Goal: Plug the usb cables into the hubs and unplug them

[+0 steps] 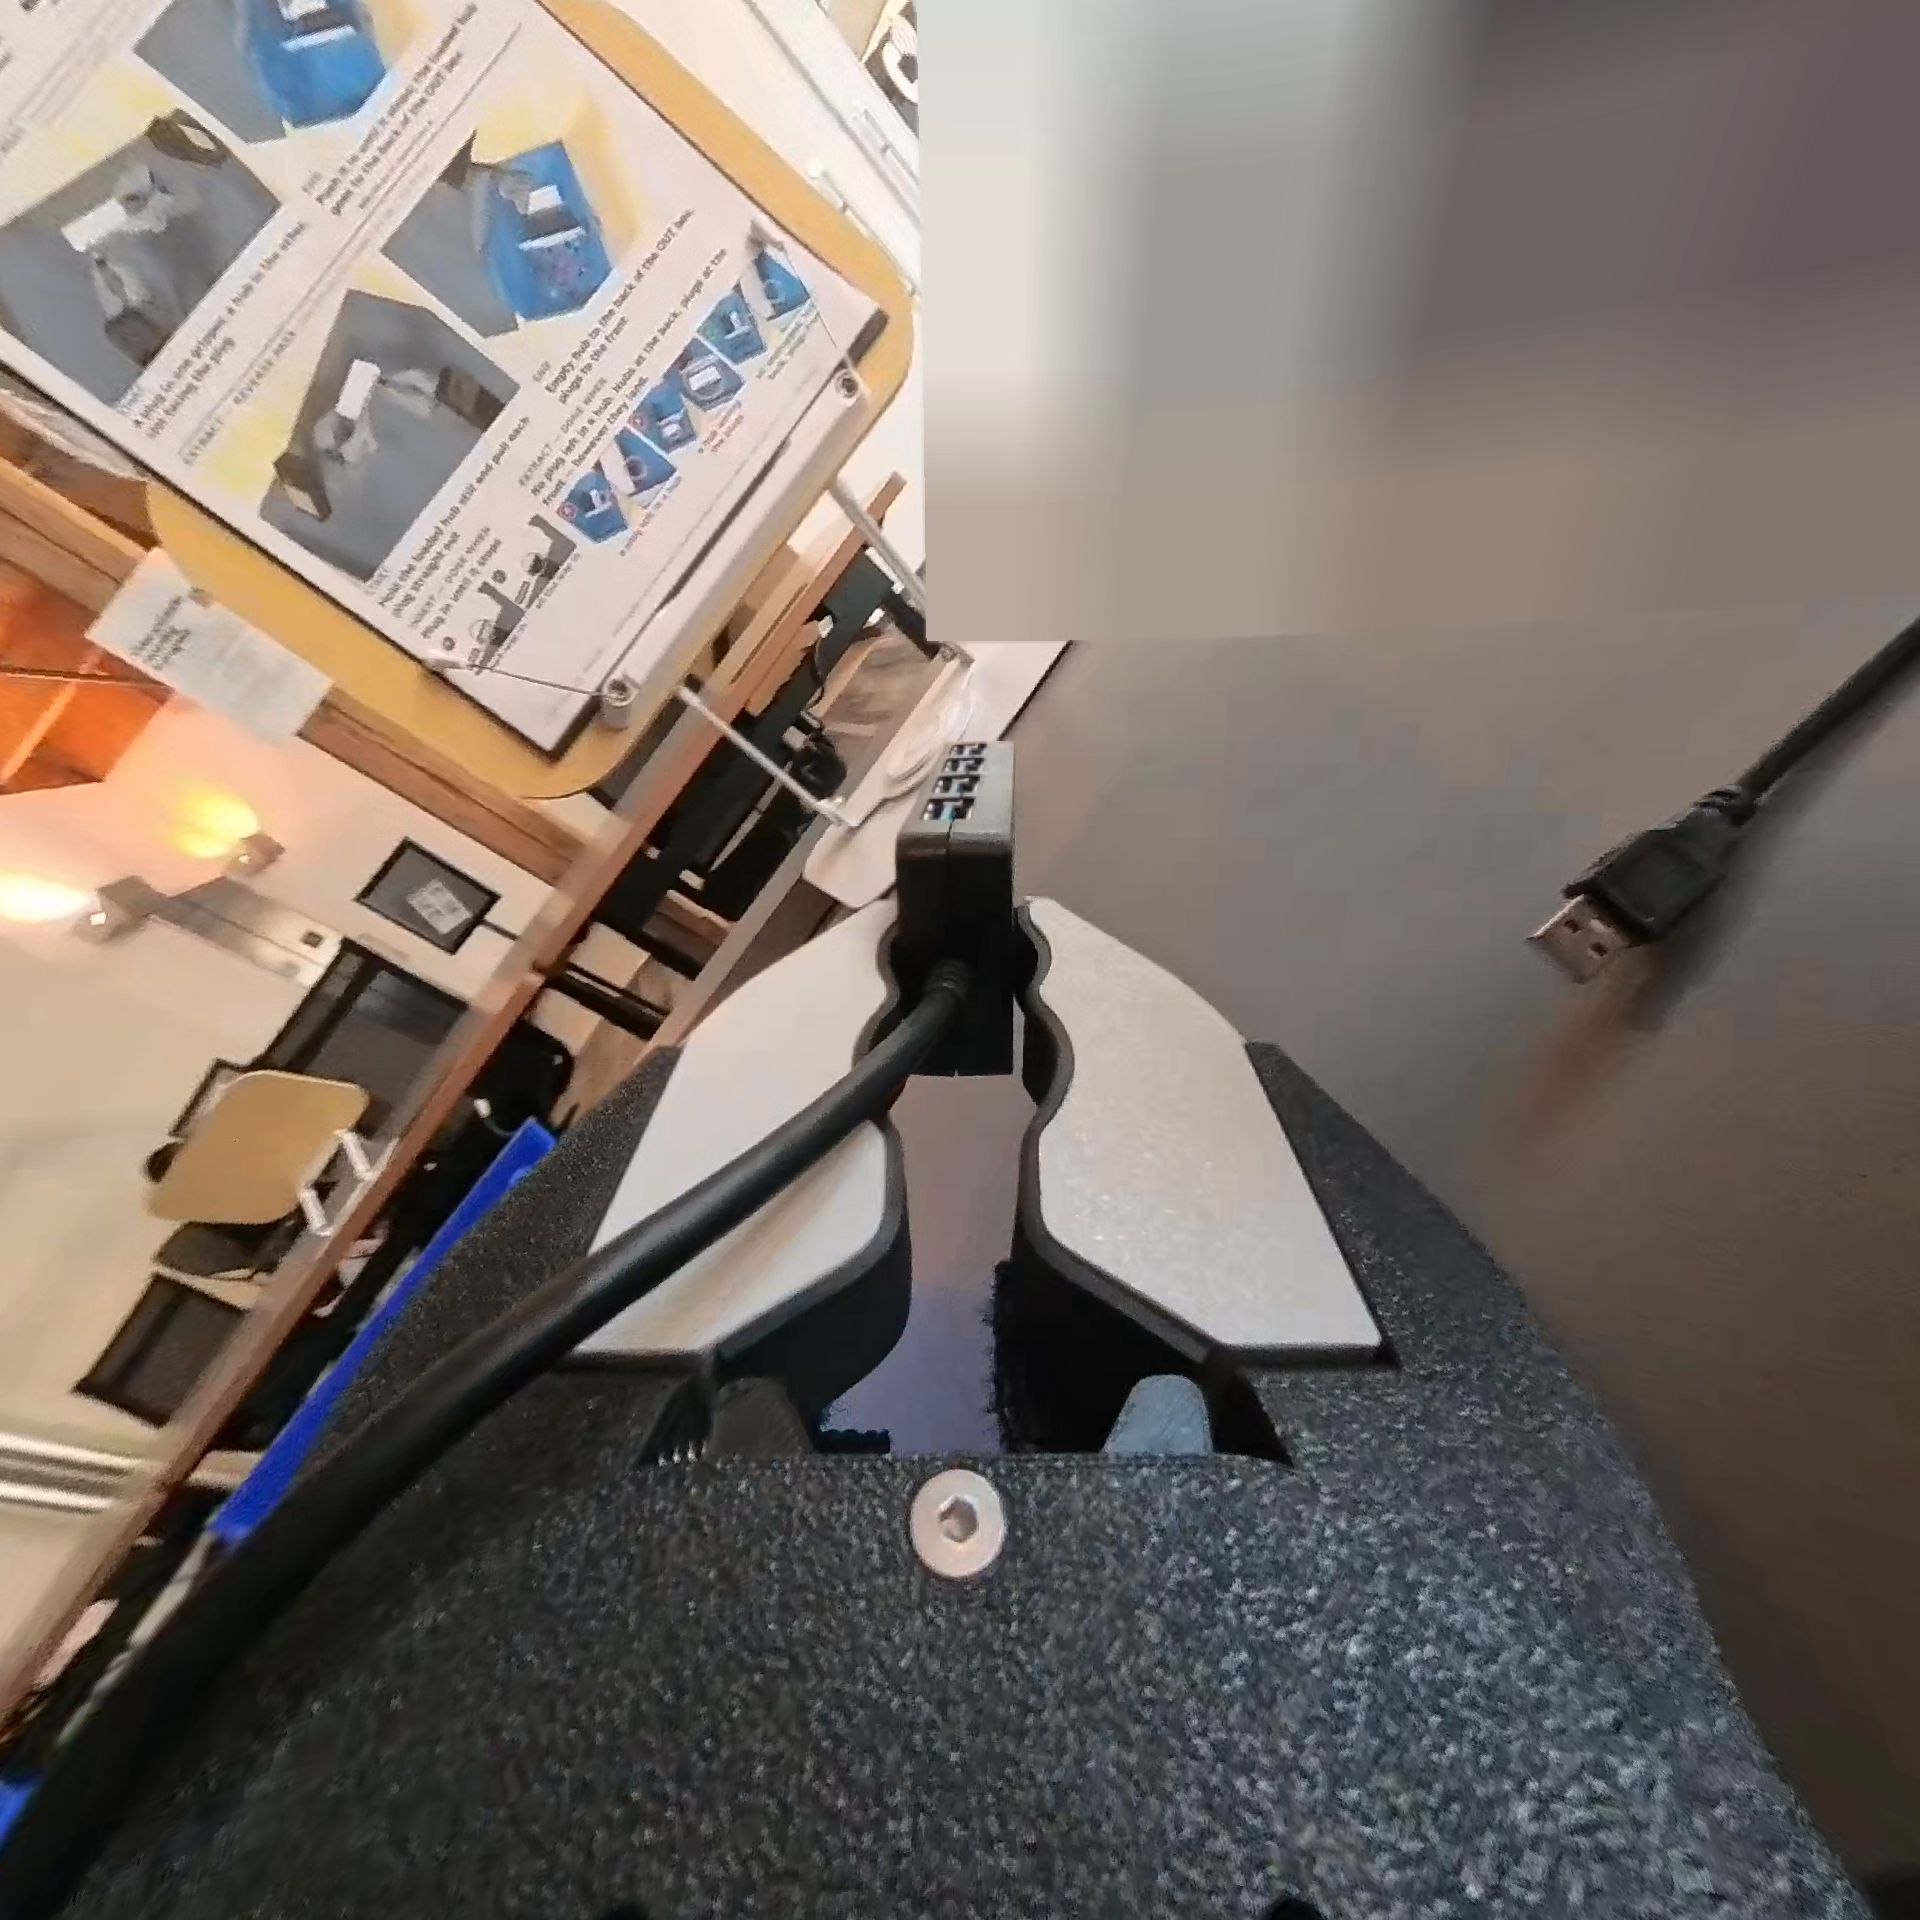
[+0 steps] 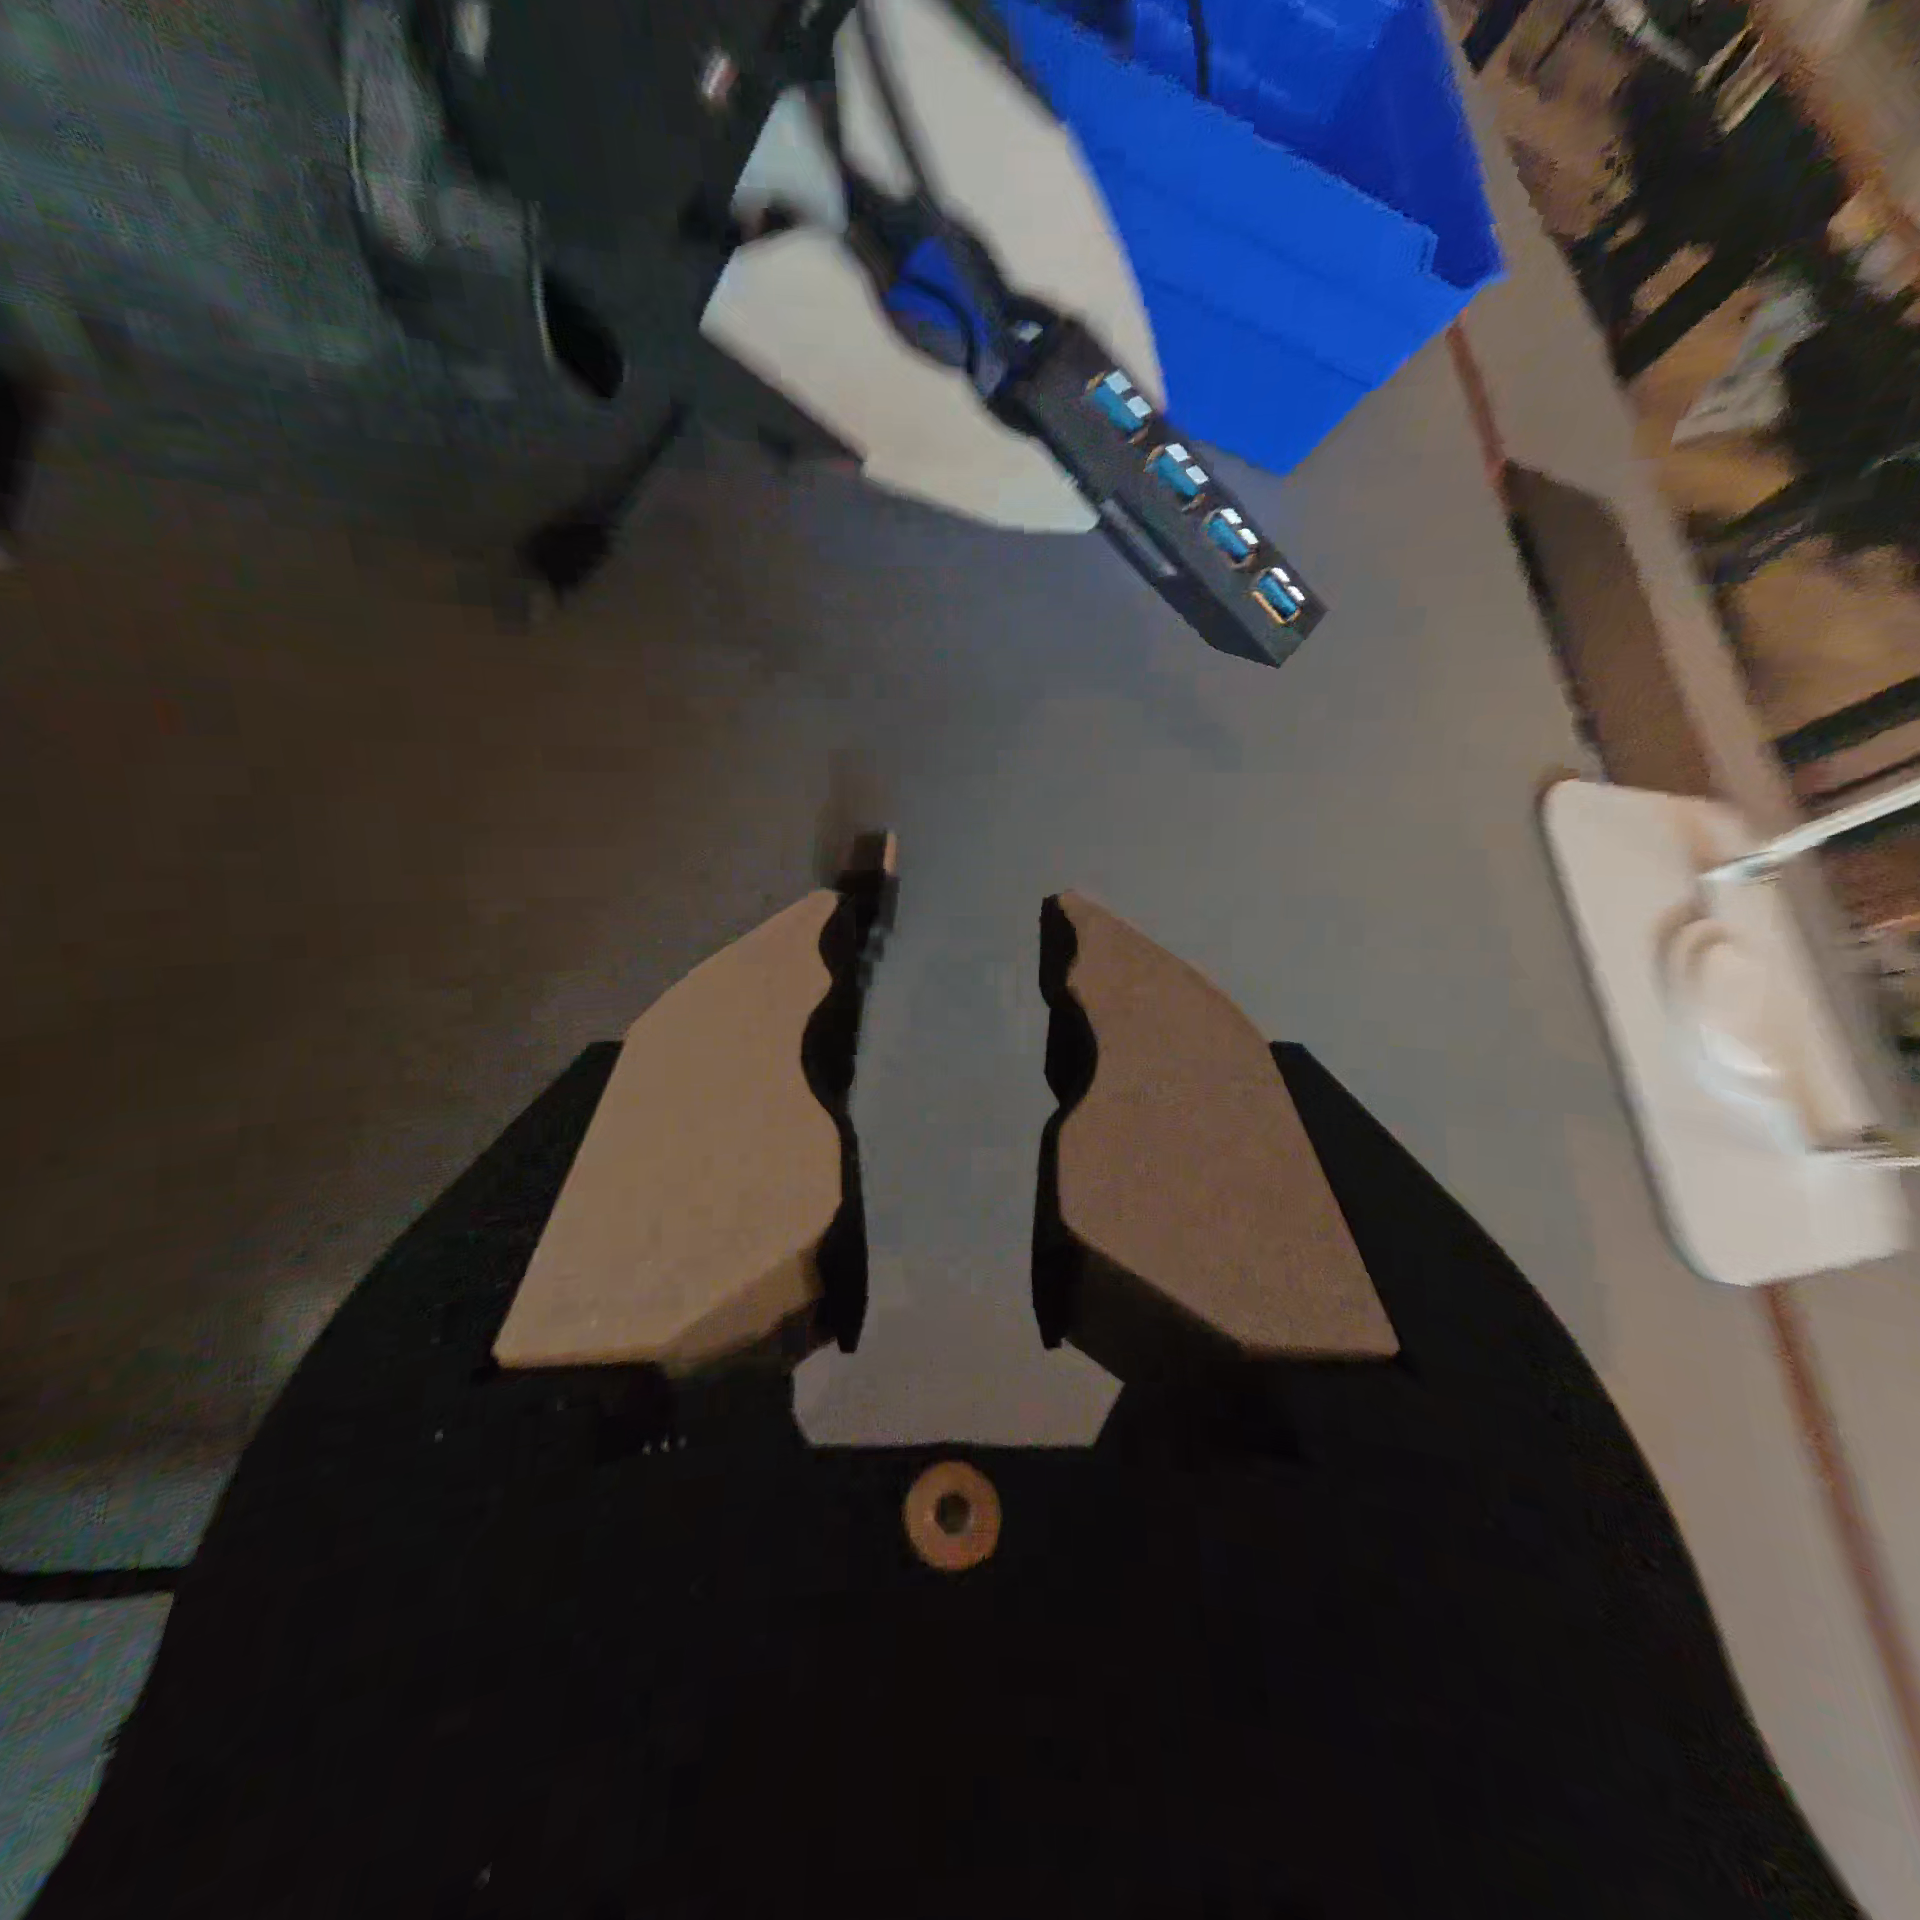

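Left wrist view: the left gripper [image 1: 958,940] holds a black USB hub [image 1: 956,904] clenched between its jaws, lifted clear of the dark bench [image 1: 1714,1299]. The hub's own black cable [image 1: 665,1226] leaves its near end and trails down and left across the left finger. Its row of blue ports faces away from the camera. A loose USB plug [image 1: 1579,935] on a black lead lies on the bench well to the right, apart from the hub. Behind the hub stand an illustrated instruction sheet [image 1: 416,343] on a yellow-edged board and a wooden frame; a blue bin edge [image 1: 395,1330] shows at lower left.

Right wrist view: the right gripper [image 2: 951,914] hangs over the bench [image 2: 416,831] with its jaws parted and nothing between them. A small dark USB plug [image 2: 871,878], blurred, sits just beside the left fingertip; contact cannot be judged. Farther off, the left gripper [image 2: 1023,416] carries the hub [image 2: 1184,499], whose 4 blue ports face the camera. A blue bin [image 2: 1278,208] stands behind the hub, and a white stand base [image 2: 1714,1039] lies on the bench at right.
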Action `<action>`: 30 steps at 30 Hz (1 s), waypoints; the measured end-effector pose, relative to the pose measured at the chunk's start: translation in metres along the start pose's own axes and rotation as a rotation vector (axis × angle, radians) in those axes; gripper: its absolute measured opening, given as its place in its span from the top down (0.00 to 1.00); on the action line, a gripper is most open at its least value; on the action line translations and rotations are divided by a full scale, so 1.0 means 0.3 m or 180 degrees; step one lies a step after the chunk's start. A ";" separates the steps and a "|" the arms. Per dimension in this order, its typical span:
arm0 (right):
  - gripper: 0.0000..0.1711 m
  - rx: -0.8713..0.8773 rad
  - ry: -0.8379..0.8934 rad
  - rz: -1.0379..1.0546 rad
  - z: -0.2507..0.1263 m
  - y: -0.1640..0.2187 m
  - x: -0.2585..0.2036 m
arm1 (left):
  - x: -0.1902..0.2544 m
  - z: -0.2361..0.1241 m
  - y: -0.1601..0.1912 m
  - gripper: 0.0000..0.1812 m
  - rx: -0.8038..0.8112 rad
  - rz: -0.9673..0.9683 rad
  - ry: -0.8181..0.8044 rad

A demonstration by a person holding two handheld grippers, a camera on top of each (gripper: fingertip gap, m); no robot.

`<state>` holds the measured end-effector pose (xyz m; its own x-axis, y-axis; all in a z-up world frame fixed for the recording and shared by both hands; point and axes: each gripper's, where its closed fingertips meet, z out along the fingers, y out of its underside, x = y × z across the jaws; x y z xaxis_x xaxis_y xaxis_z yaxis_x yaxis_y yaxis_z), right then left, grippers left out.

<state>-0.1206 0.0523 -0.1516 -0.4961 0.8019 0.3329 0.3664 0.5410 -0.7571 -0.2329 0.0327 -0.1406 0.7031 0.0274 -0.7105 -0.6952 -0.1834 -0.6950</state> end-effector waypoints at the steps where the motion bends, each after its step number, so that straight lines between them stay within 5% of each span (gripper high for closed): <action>1: 0.82 -0.0111 0.0094 -0.0289 0.002 0.021 -0.026 | 0.009 0.000 -0.006 0.90 0.0033 -0.0026 0.0064; 12: 0.93 -0.0592 0.0349 -0.1324 0.183 0.141 -0.116 | 0.131 -0.005 -0.030 0.90 0.0128 0.0048 0.0689; 16: 0.97 -0.0560 0.0263 -0.1104 0.211 0.161 -0.105 | 0.216 -0.065 -0.072 0.90 0.0432 -0.0151 0.1463; 21: 0.89 -0.0380 0.0034 -0.0626 0.195 0.158 -0.094 | 0.242 -0.075 -0.037 0.90 0.0280 0.0138 0.1591; 30: 0.94 -0.0386 -0.0402 -0.0029 0.205 0.190 -0.068 | 0.295 -0.071 -0.017 0.90 0.0096 0.0429 0.1757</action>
<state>-0.1378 0.0511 -0.2361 -0.5920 0.7627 0.2603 0.4499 0.5808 -0.6784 -0.1640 0.0150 -0.1978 0.5762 -0.5136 -0.6358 -0.7824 -0.1214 -0.6109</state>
